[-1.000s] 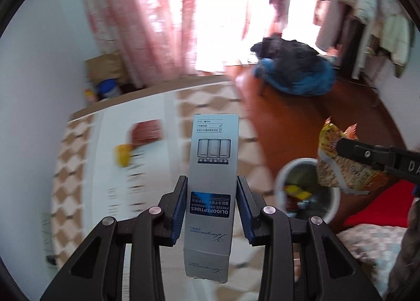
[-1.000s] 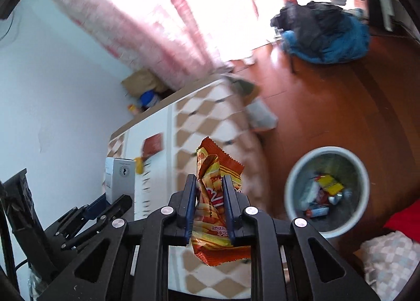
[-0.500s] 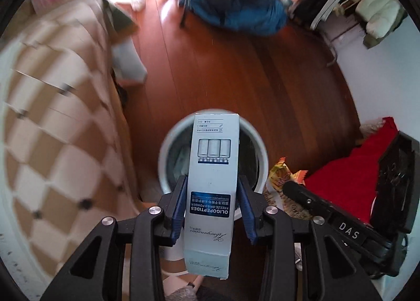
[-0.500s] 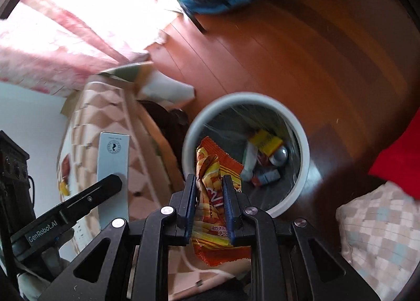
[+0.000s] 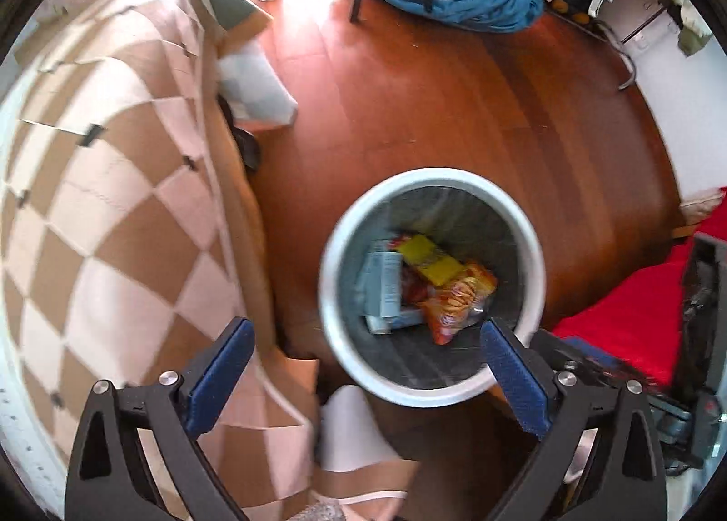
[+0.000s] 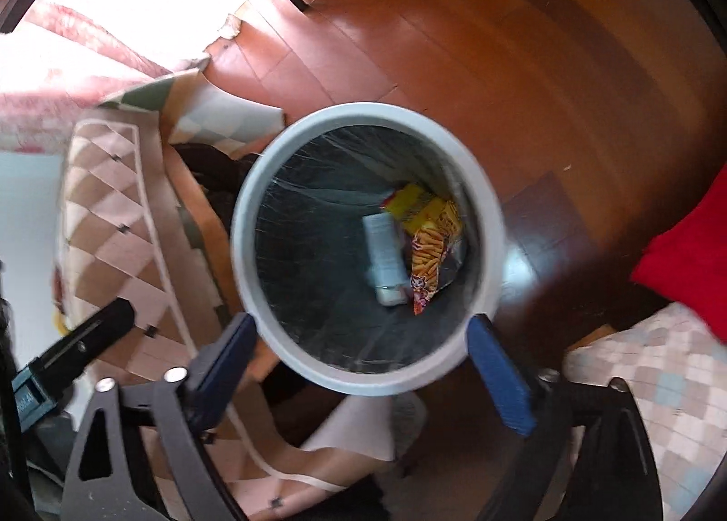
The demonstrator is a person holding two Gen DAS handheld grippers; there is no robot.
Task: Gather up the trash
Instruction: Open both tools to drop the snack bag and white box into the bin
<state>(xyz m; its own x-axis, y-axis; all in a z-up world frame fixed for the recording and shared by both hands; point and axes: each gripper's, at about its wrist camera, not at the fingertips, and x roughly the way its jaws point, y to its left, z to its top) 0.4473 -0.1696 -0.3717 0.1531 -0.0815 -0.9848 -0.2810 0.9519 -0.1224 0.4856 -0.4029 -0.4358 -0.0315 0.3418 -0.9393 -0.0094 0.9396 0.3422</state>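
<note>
Both your left gripper (image 5: 363,366) and right gripper (image 6: 361,357) hang spread and empty above the round grey wastebin (image 5: 331,307). The pale blue carton (image 6: 384,255) and orange snack packet (image 6: 427,257) lie inside. The drop looks done; next, seek more trash.

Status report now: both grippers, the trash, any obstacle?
Left gripper open, right gripper open, both empty. Pale box and snack bag lie in bin. Nothing in the way.
</note>
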